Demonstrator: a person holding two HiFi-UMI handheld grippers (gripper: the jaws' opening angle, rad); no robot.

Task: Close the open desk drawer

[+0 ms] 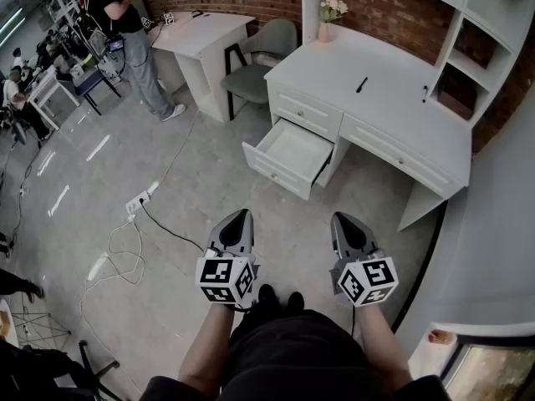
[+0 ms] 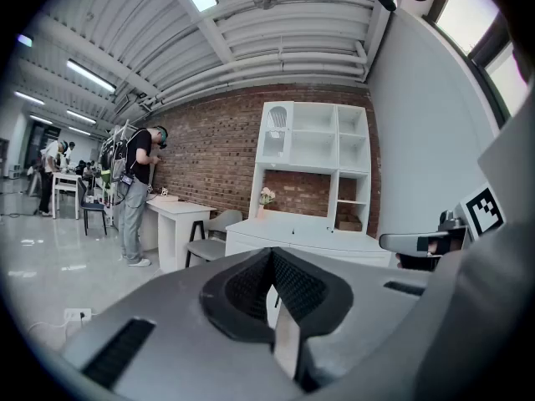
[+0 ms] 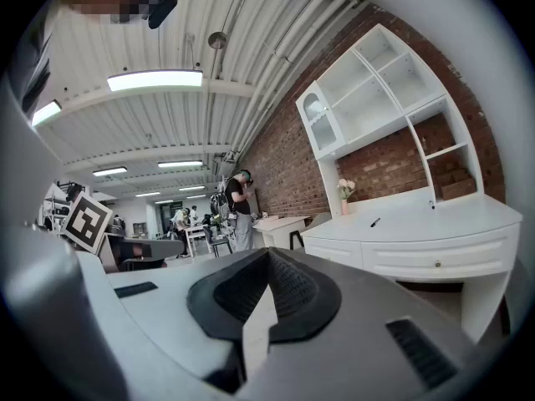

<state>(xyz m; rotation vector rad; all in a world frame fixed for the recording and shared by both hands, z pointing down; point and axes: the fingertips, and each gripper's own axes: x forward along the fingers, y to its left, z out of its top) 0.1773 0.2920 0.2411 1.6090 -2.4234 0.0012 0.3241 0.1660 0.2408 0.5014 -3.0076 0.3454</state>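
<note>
Ahead: white wooden surface [image 1: 376, 98]; its open white empty drawer [image 1: 288, 159] juts out along its slide toward the floor, front panel facing both claws, well apart. Grey left claw [image 1: 240, 216] slightly nearer than grey right claw [image 1: 341, 219]; both pressed together, empty.

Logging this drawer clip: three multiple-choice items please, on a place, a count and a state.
1. Where is the pink vase of pale flowers? A. On the white desk, at its end by the grey chair. B. On a shelf. C. On the floor.
2. How many desk drawers stand open? A. None. B. One. C. Two.
3. The left gripper and right gripper's tongs are: A. shut, empty. B. gripping a knob. C. wide open.
Key: 1A, it stands on the desktop's far end; 2B, only the white drawer nearer the chair is out; 3A, both gripper views show tongs together.
</note>
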